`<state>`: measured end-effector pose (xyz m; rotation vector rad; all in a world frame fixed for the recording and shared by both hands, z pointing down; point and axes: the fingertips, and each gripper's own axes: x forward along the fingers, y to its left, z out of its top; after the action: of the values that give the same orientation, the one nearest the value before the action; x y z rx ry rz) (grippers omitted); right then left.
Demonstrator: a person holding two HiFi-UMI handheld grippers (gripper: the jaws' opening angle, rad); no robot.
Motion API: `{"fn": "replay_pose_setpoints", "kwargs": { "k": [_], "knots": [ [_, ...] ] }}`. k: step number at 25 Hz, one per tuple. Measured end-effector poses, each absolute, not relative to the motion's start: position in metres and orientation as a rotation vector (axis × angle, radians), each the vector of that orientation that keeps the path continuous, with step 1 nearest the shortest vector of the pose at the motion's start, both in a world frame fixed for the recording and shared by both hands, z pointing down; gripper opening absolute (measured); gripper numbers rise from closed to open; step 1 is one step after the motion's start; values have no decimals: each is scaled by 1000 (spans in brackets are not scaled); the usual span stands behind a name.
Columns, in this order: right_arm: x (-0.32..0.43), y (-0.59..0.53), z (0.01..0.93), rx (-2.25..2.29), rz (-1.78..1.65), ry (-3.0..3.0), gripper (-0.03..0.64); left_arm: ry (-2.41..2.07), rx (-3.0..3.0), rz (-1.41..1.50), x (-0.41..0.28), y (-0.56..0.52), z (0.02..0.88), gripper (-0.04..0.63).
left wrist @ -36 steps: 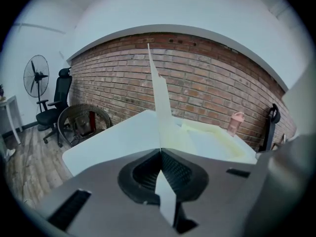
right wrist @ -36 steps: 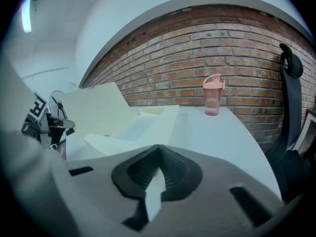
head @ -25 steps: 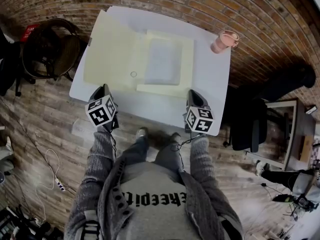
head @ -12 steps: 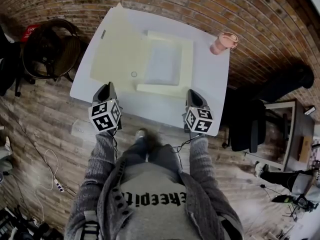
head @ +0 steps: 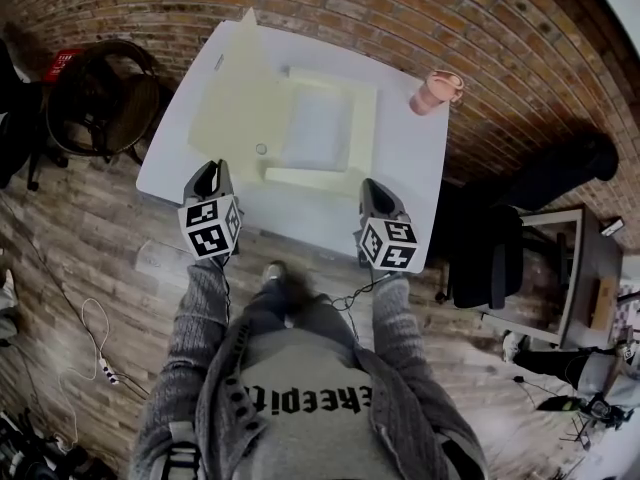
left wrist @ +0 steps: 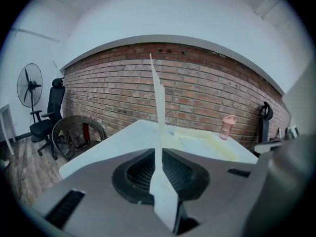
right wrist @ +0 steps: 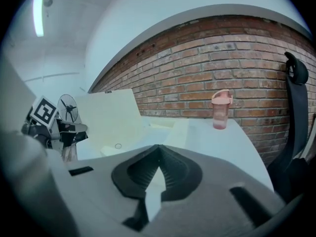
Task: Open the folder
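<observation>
A pale yellow folder point(head: 320, 128) lies open on the white table point(head: 300, 218). Its base, with folded flaps, rests flat. Its cover point(head: 235, 88) stands tilted up on the left. My left gripper point(head: 207, 171) is at the cover's near edge. In the left gripper view the cover point(left wrist: 157, 98) rises edge-on from between the jaws. The left gripper point(left wrist: 159, 149) is pinched on it, and the jaws are just starting to open. My right gripper point(head: 372, 186) hangs over the table's near edge, clear of the folder. Its jaws point(right wrist: 158, 147) are shut with nothing between them.
A pink bottle point(head: 432, 90) stands at the table's far right corner. A wicker chair point(head: 100, 98) sits left of the table and a black office chair point(head: 490, 253) to the right. A brick wall point(head: 400, 8) runs behind. Cables lie on the wooden floor point(head: 90, 338).
The cover has swung from lying wide to the left to standing steeper and narrower. The left gripper has risen and shifted slightly right with it. The right gripper has lifted a little.
</observation>
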<state>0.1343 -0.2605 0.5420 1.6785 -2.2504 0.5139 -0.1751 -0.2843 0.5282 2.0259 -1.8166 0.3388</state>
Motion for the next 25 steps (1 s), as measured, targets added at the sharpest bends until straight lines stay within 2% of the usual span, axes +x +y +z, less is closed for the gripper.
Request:
{"fn": "replay_pose_setpoints", "kwargs": {
  "k": [2,4,6,15,19,25],
  "knots": [
    [134,-259,535,1673,504,-2269,3,-1815,2040,349,-171,-283,526,24],
    [134,-257,528,1671,491,-2285,3,-1798,2059,352,-166,-280,524,70],
    [132,-255,520,1669,481,-2307,3,-1782,2071,354,-162,-277,522,86],
    [132,-250,487,1666,430,-2392,3,-1787,2153,353,-141,-258,504,84],
    [133,-247,474,1664,403,-2425,3,-1831,2190,333,-137,-247,492,32],
    [137,-240,456,1656,363,-2473,4,-1854,2227,274,-130,-232,471,17]
  ]
}}
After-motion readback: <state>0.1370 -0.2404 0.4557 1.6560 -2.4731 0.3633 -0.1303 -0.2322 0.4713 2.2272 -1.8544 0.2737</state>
